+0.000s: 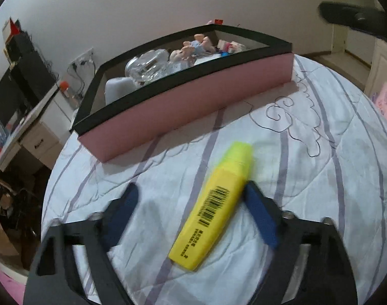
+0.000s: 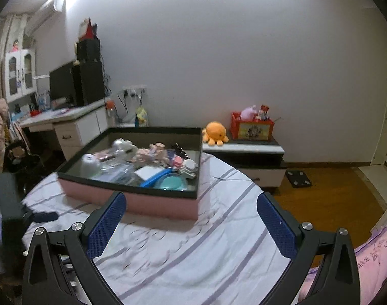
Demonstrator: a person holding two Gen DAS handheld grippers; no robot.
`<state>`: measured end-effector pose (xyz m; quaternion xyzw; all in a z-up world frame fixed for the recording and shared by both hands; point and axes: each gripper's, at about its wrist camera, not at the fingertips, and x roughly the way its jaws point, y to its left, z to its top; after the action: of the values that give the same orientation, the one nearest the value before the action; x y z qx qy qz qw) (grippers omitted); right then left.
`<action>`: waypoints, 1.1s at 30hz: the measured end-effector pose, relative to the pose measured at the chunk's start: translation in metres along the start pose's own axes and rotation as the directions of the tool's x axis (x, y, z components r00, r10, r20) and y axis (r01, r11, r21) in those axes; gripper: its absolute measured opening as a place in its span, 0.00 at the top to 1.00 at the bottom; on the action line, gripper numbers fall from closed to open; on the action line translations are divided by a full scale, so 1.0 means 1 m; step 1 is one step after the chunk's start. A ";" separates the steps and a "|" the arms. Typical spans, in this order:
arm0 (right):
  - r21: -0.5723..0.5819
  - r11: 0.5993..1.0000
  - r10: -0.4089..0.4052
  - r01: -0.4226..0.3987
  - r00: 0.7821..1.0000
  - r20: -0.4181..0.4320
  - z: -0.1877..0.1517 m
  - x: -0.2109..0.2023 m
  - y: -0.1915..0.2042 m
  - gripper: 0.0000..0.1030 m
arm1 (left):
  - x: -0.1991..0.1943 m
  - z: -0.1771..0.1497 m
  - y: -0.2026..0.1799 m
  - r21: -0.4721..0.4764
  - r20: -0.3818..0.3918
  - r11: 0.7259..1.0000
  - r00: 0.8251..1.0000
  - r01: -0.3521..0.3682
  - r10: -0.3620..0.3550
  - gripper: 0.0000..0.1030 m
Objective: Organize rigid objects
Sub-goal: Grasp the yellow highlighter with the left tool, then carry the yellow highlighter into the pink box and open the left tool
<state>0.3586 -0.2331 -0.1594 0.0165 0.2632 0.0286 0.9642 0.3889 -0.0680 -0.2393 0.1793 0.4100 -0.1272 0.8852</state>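
Highlighter (image 1: 213,208) between left tool (image 1: 192,195) fingers — apart, right finger touching, right tool (image 2: 191,203) apart.

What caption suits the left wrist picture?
Left tool straddles a yellow highlighter on the striped bedspread, before the pink box.

Both grippers have black frames, silver screws (image 2: 76,226) and blue textured fingers (image 2: 106,226).

blurred: box contents (image 1: 168,61) | cut off: dark object (image 1: 351,17)
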 end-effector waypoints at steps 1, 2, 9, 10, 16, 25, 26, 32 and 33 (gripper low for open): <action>0.000 1.000 0.014 -0.014 0.999 -0.034 0.003 0.011 -0.003 0.00 | 0.000 -0.001 0.005 -0.024 -0.004 1.000 1.000 -0.005 0.005 0.39; 0.005 1.000 0.030 -0.029 0.998 -0.056 0.007 0.021 -0.005 0.00 | 0.001 -0.003 0.013 -0.058 -0.010 0.998 1.000 -0.006 0.005 0.47; -0.020 1.000 -0.013 0.010 0.985 -0.173 0.023 0.078 -0.012 0.00 | 0.002 -0.016 0.057 -0.241 -0.028 0.968 0.997 -0.077 0.072 0.74; -0.017 1.000 -0.010 0.007 0.983 -0.184 0.025 0.085 -0.013 0.01 | 0.001 -0.018 0.061 -0.256 -0.029 0.962 0.996 -0.089 0.084 0.74; -0.017 1.000 -0.003 -0.002 0.954 -0.299 0.028 0.125 -0.015 0.72 | 0.002 -0.023 0.080 -0.287 -0.046 0.950 0.992 -0.125 0.116 0.74; -0.029 0.997 0.052 -0.070 0.910 -0.412 0.025 0.151 -0.010 0.88 | 0.004 -0.018 0.082 -0.278 -0.045 0.955 0.995 -0.102 0.094 0.74; -0.031 0.997 0.053 -0.072 0.908 -0.415 0.026 0.151 -0.010 0.88 | 0.004 -0.017 0.082 -0.278 -0.041 0.956 0.995 -0.098 0.091 0.74; -0.028 0.997 0.053 -0.071 0.906 -0.419 0.026 0.151 -0.014 0.89 | -0.012 -0.008 0.078 -0.265 -0.001 0.962 0.998 -0.064 0.066 0.74; -0.025 0.997 0.054 -0.071 0.906 -0.420 0.026 0.151 -0.014 0.89 | -0.015 -0.007 0.077 -0.260 0.011 0.964 0.998 -0.054 0.059 0.74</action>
<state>0.5023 -0.2382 -0.2143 -0.0007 0.4624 0.0674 0.8841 0.4035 0.0059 -0.2149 0.0721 0.4098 -0.0487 0.9080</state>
